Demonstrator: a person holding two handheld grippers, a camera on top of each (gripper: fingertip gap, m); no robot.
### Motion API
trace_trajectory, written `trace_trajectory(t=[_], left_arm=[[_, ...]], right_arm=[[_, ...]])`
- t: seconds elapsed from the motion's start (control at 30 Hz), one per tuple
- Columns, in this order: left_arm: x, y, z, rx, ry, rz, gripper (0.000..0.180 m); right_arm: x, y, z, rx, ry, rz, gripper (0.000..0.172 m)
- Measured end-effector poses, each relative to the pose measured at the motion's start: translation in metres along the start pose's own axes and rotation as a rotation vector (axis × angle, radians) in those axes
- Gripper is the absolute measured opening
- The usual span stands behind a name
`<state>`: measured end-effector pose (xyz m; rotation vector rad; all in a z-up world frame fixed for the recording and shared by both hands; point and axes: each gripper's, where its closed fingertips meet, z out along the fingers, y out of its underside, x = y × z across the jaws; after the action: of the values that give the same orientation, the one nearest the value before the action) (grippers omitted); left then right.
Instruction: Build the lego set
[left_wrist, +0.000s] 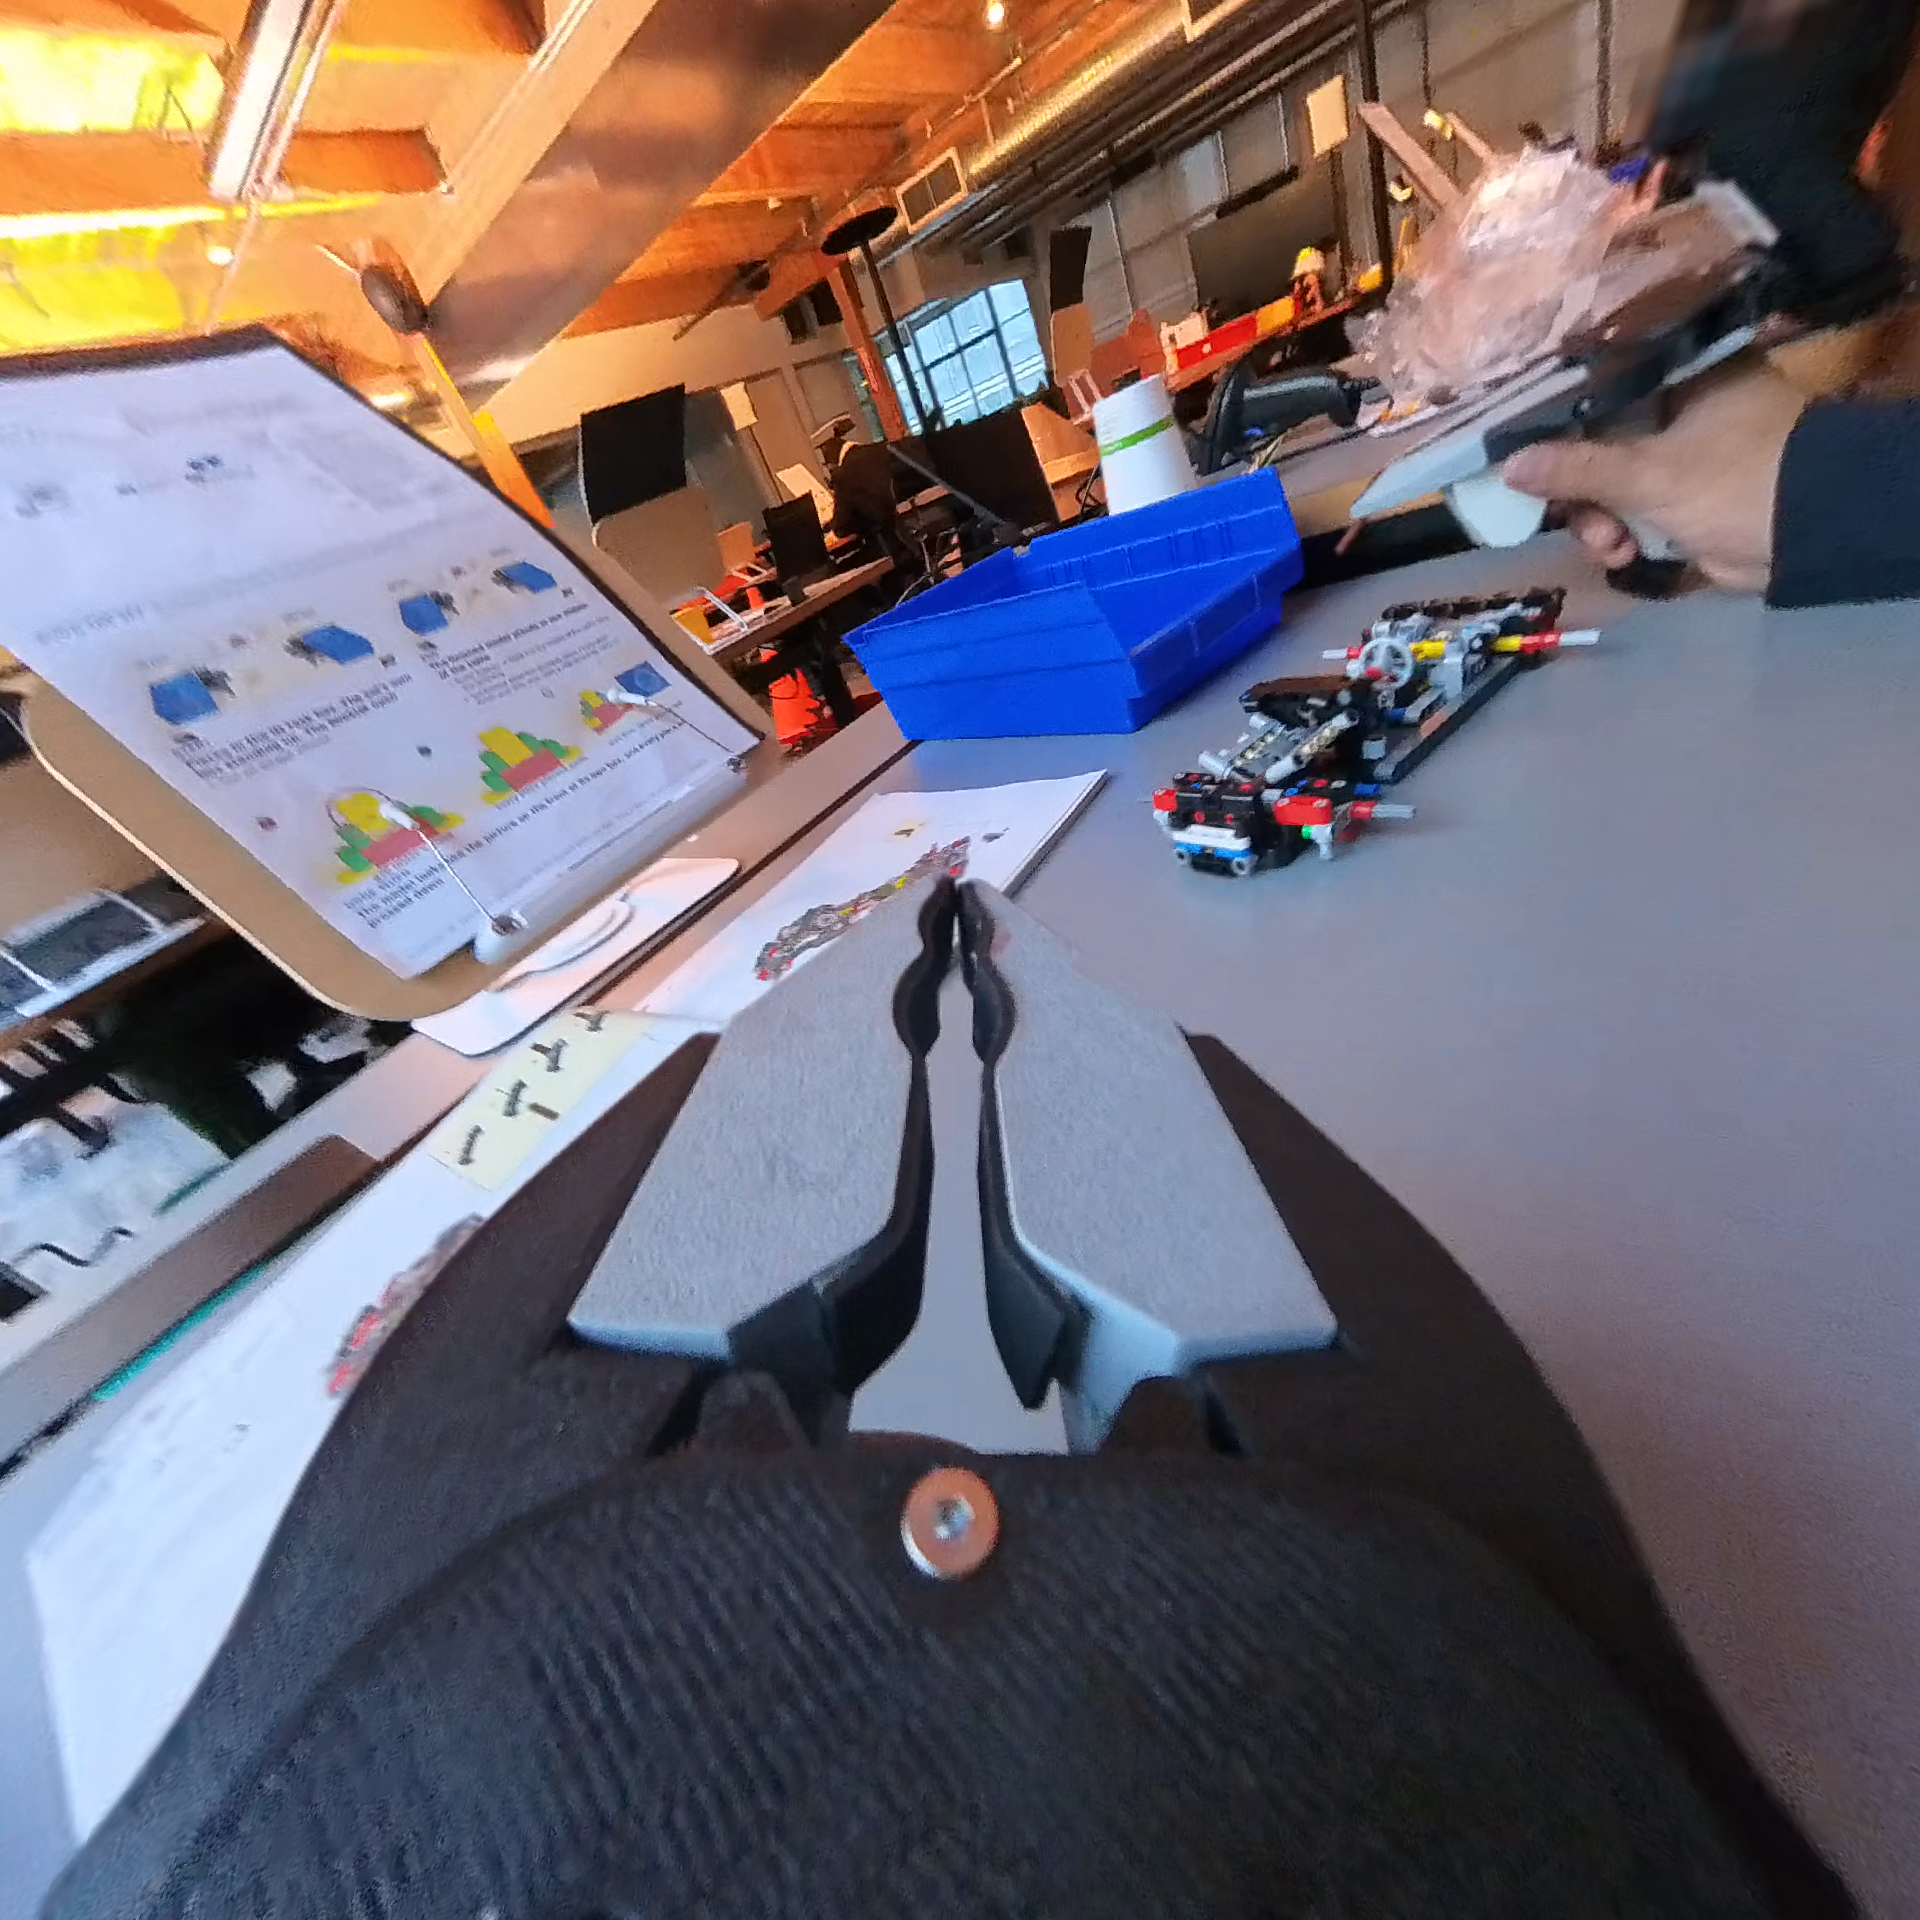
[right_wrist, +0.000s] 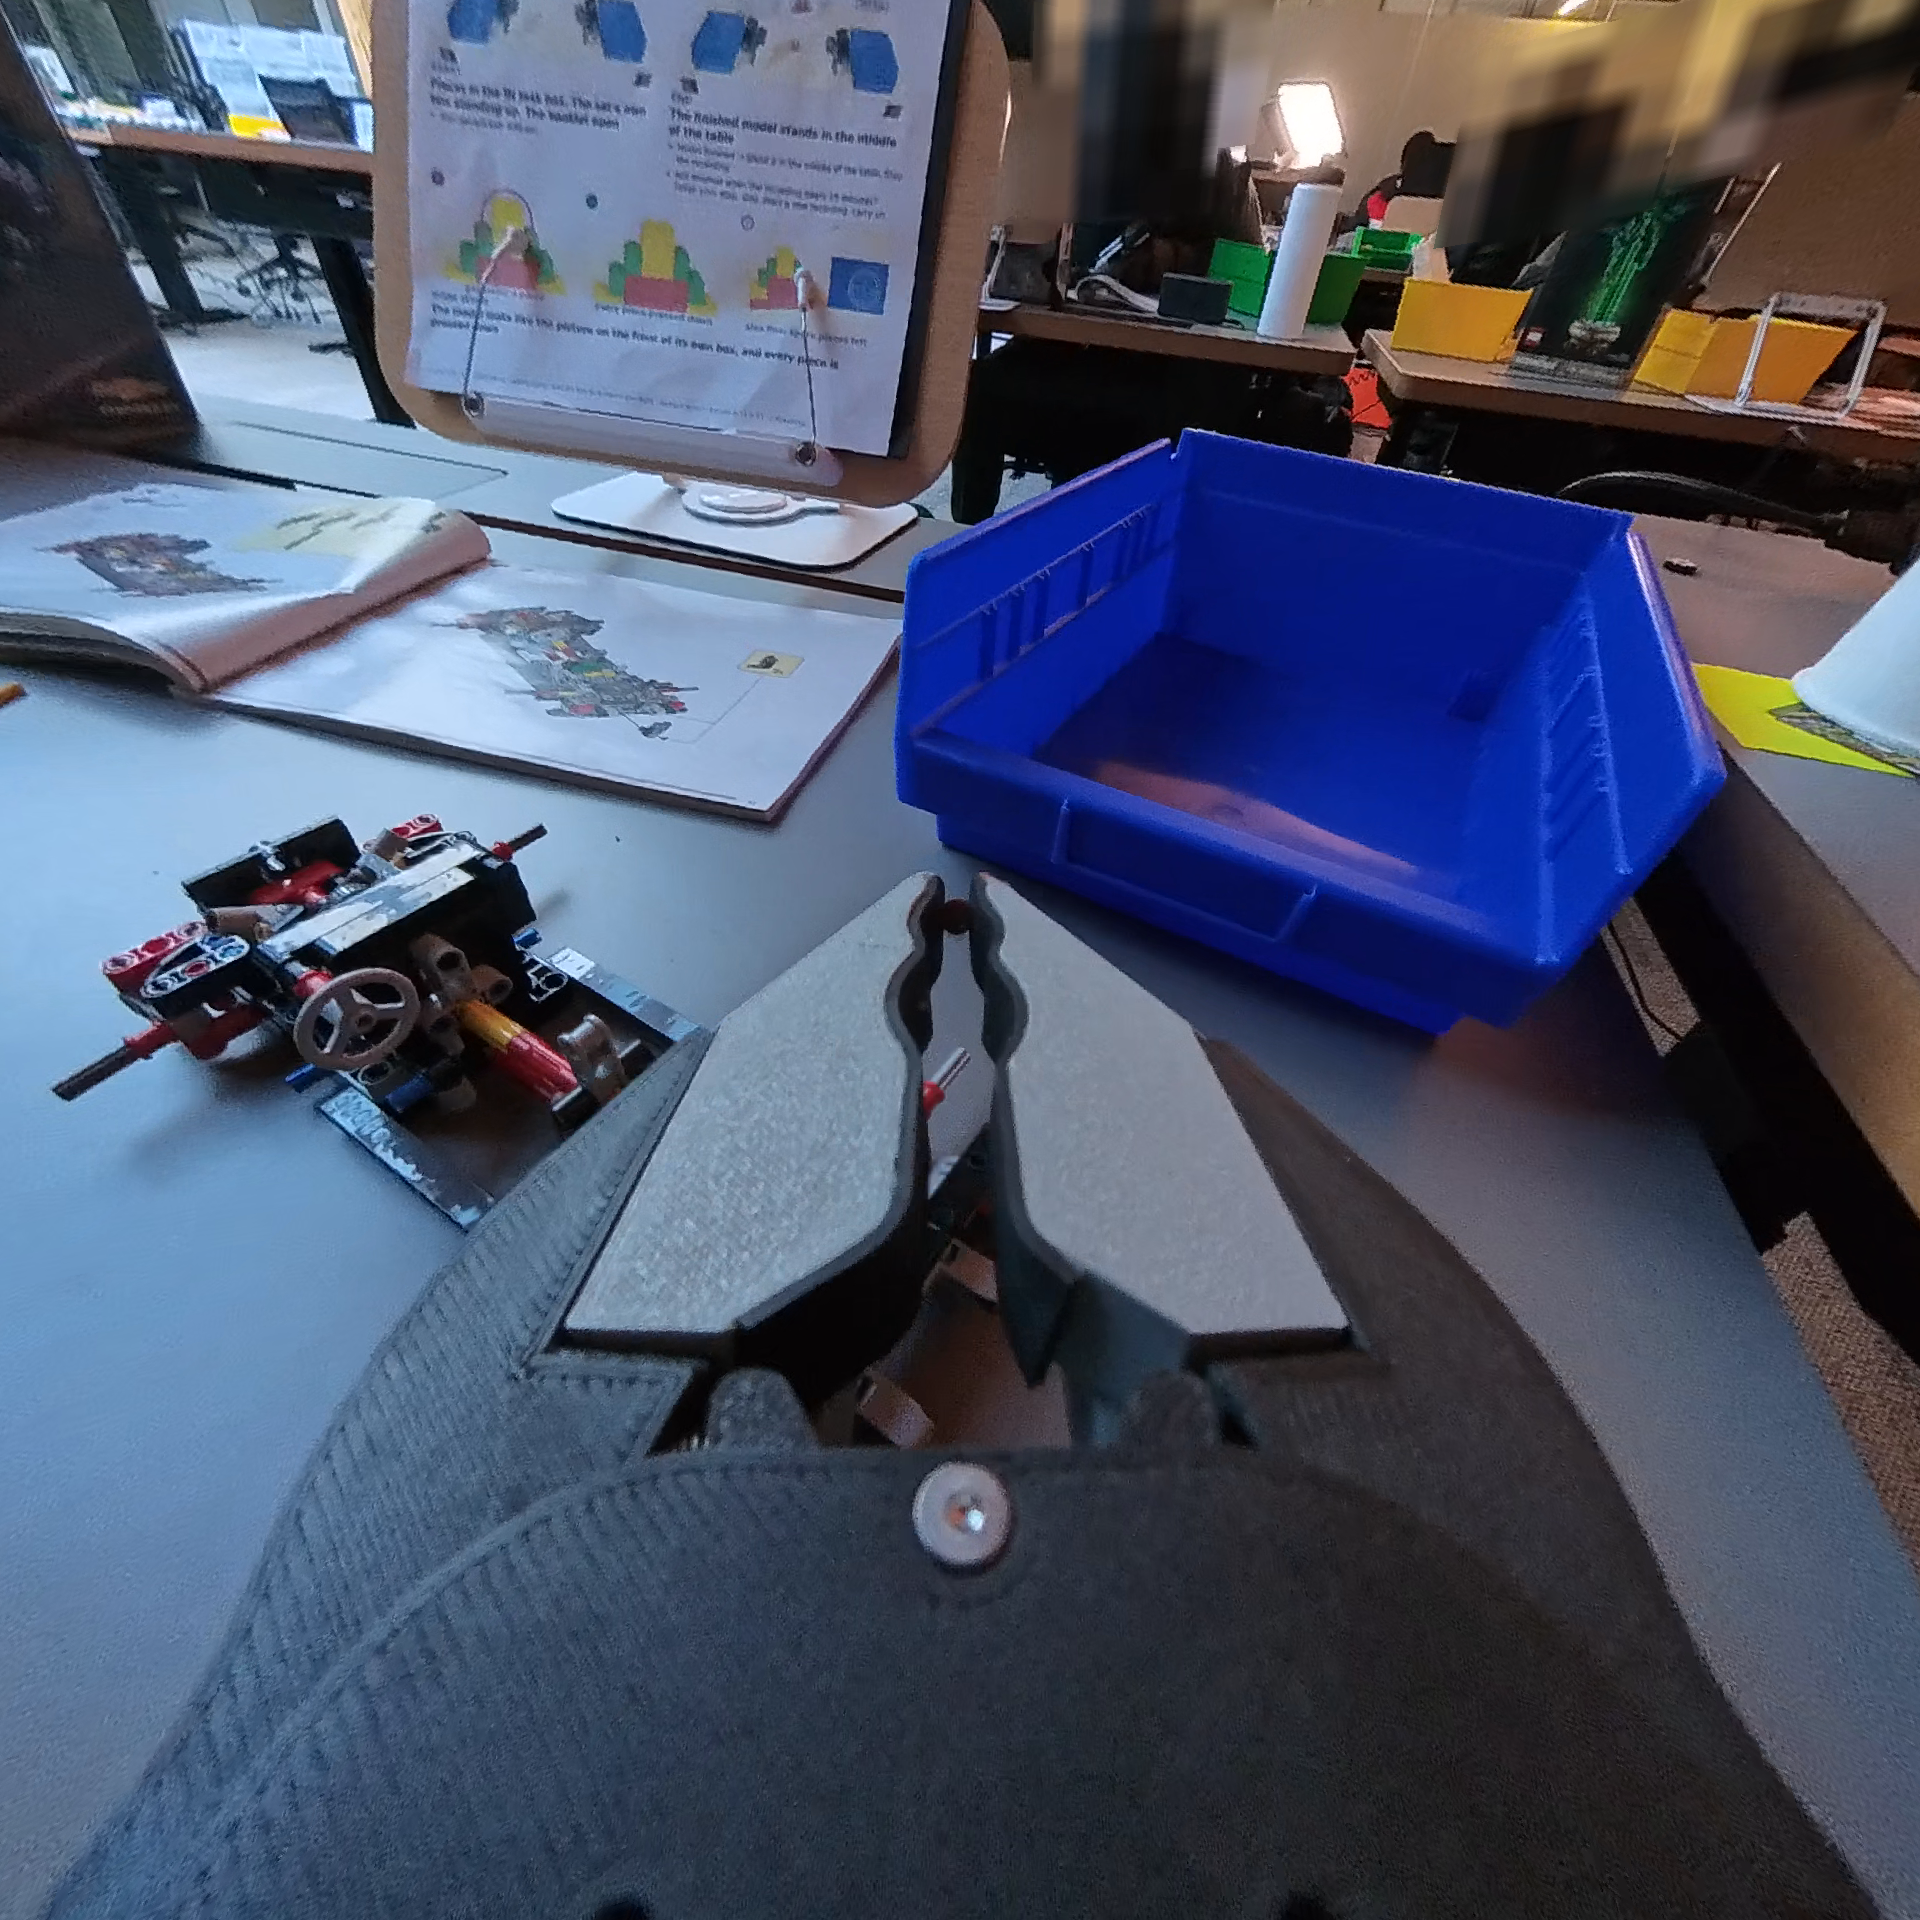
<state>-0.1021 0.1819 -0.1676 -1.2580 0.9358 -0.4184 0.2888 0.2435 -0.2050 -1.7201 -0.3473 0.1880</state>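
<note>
From my left wrist view, my left gripper (left_wrist: 956, 899) has its fingers pressed together at the tips with nothing between them. They hover over the grey surface (left_wrist: 1558, 1039), tips above the near corner of the open instruction booklet (left_wrist: 935, 842). The brick-built vehicle chassis (left_wrist: 1361, 727) lies at about 1 o'clock from the tips, well apart, with the blue bin (left_wrist: 1081, 634) beyond it at 12 to 1 o'clock. A document stand (left_wrist: 312, 644) leans at 10 o'clock. At 2 o'clock a hand (left_wrist: 1662, 499) holds the right gripper raised above the surface, pointing leftward.

From my right wrist view, my right gripper (right_wrist: 957, 914) has its fingers nearly closed, clamped on a small red piece (right_wrist: 954, 917) at the very tips. The chassis (right_wrist: 353, 987) sits at 9 o'clock, partly hidden under the gripper body. The bin (right_wrist: 1299, 727) stands just beyond the tips at 1 o'clock, the booklet (right_wrist: 520, 665) at 11 o'clock.
</note>
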Motion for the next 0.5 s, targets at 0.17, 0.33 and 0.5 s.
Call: trace_trajectory(t=[0.17, 0.33, 0.5], left_arm=[[-0.003, 0.009, -0.004, -0.038, 0.027, -0.050, 0.000], [0.016, 0.013, 0.000, -0.053, 0.188, -0.161, 0.000], [0.028, -0.020, -0.010, 0.122, 0.318, -0.315, 0.000]], right_arm=[[-0.003, -0.005, 0.000, 0.030, 0.000, 0.008, 0.002], [-0.005, -0.005, 0.001, 0.035, -0.028, 0.036, 0.001], [-0.004, -0.009, -0.001, 0.071, -0.059, 0.079, 0.001]])
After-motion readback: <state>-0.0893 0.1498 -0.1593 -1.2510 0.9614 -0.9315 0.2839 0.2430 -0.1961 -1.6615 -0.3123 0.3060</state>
